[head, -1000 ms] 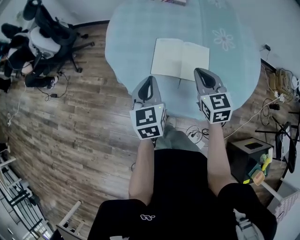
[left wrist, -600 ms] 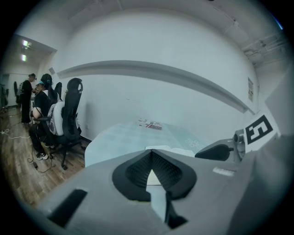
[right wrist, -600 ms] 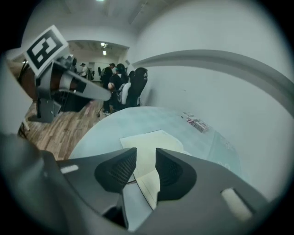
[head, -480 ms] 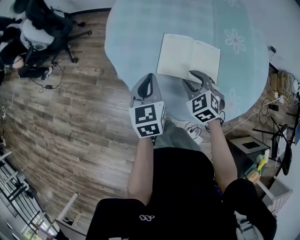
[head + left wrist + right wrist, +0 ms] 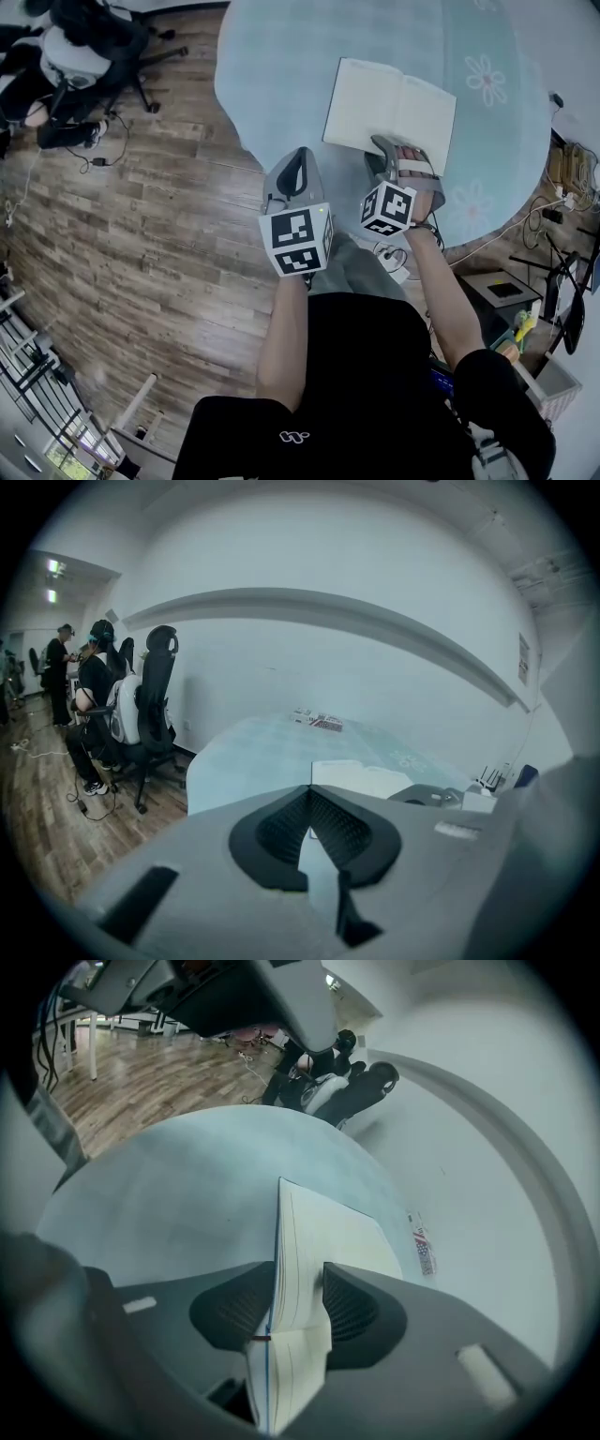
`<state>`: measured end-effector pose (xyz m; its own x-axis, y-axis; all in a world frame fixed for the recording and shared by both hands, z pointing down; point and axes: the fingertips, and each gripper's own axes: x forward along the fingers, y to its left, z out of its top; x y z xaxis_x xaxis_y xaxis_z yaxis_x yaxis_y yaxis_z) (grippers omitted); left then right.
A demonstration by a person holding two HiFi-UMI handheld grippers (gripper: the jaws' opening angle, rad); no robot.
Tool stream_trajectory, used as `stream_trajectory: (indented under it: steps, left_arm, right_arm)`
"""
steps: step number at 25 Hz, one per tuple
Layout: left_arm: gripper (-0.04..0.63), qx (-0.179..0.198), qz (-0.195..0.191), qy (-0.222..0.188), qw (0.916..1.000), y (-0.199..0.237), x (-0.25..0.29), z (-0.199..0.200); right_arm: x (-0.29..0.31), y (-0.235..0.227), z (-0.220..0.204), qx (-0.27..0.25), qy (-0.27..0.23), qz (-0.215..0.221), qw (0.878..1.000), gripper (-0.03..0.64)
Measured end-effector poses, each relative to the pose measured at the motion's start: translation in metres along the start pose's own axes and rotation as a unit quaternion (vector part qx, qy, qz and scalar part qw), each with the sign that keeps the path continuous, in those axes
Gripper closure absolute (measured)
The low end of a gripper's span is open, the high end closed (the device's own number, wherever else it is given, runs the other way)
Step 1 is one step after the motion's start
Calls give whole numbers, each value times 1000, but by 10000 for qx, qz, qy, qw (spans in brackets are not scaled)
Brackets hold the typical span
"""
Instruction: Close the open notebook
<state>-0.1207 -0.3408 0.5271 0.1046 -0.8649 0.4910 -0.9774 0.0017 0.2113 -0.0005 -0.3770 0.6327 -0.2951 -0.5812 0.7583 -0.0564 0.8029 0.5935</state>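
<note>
The open notebook (image 5: 389,111) lies with blank white pages up on the pale blue round table (image 5: 281,75). My right gripper (image 5: 375,153) is rolled onto its side at the notebook's near edge. Its jaws are opening, one on either side of the right-hand leaf. In the right gripper view the notebook (image 5: 319,1232) stands edge-on between the two pads, and the right gripper (image 5: 300,1274) is not pressing on it. My left gripper (image 5: 298,169) hangs shut over the table's near rim, left of the notebook. The left gripper (image 5: 309,786) shows its tips together and nothing between them.
An office chair (image 5: 94,42) with a seated person stands on the wood floor at the far left. Cables and a black box (image 5: 502,295) lie on the floor to the right. A printed booklet (image 5: 317,720) rests at the table's far side.
My right gripper has rolled onto its side, sunk to the notebook's near edge and gone from shut to open around the right leaf. The left gripper dropped slightly.
</note>
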Motion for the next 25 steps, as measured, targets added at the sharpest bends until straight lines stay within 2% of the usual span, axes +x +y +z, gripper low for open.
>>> stream_trajectory:
  steps: [3, 6, 10, 13, 15, 17, 21, 25]
  left_arm:
    - [592, 9, 27, 12, 10000, 2, -2, -1]
    - [592, 46, 11, 4, 10000, -1, -4, 0]
    - [592, 144, -52, -5, 9999, -12, -10, -1]
    - [592, 203, -93, -11, 9998, -18, -14, -2]
    - [592, 241, -117, -33, 9996, -24, -17, -1]
    - [592, 284, -145, -58, 9995, -32, -18, 0]
    - [592, 388, -229, -114, 9989, -52, -17, 5]
    - [592, 492, -311, -176, 9982, -66, -22, 11]
  right_arm:
    - [1, 3, 3, -162, 32, -158, 9997, 471]
    - [1, 10, 4, -9, 18, -235, 9997, 538]
    - [-4, 9, 3, 725, -164, -283, 9968, 554]
    - [-11, 5, 4, 1555, -434, -258, 9865, 557]
    - [-19, 2, 3, 2209, -641, -243, 9729, 557]
    - [-26, -1, -2, 2904, -831, -222, 9530, 557]
    - [-38, -6, -17, 4114, -1151, -163, 9040, 565]
    - [-50, -7, -29, 5028, -1381, -131, 8532, 578]
